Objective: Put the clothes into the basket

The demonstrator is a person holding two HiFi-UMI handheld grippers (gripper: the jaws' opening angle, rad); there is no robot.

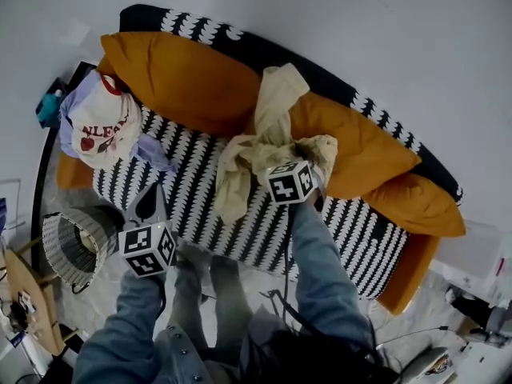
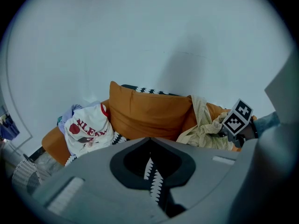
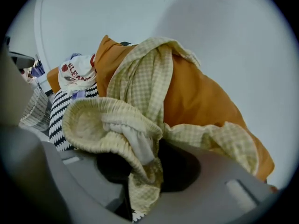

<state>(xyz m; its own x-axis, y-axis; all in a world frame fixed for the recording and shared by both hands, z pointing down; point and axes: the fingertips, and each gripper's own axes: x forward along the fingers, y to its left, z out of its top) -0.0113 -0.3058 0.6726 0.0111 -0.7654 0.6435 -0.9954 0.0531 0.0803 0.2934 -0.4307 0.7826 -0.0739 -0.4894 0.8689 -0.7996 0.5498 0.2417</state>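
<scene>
Two tools: right tool (image 3: 138, 190) tight on checked garment (image 3: 142, 80); left tool (image 2: 152, 171) pressed together; white shirt (image 1: 100, 126), red letters "LEA".

The checked garment (image 3: 140, 78) is thin, crinkled cloth with a ribbed elastic band. The orange cushions (image 1: 184, 78) are matt fabric, the basket (image 1: 76, 242) an open weave, and the right tool (image 3: 133, 197) smooth matt grey plastic.

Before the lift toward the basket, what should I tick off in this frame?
1. Right tongs shut on the yellow checked garment: ok.
2. Garment free of the sofa: not ok, draped over an orange cushion.
3. Left tongs empty: ok, shut on nothing.
4. Basket stands open, left of the sofa: ok.
5. Room inside the basket: cannot tell.
</scene>
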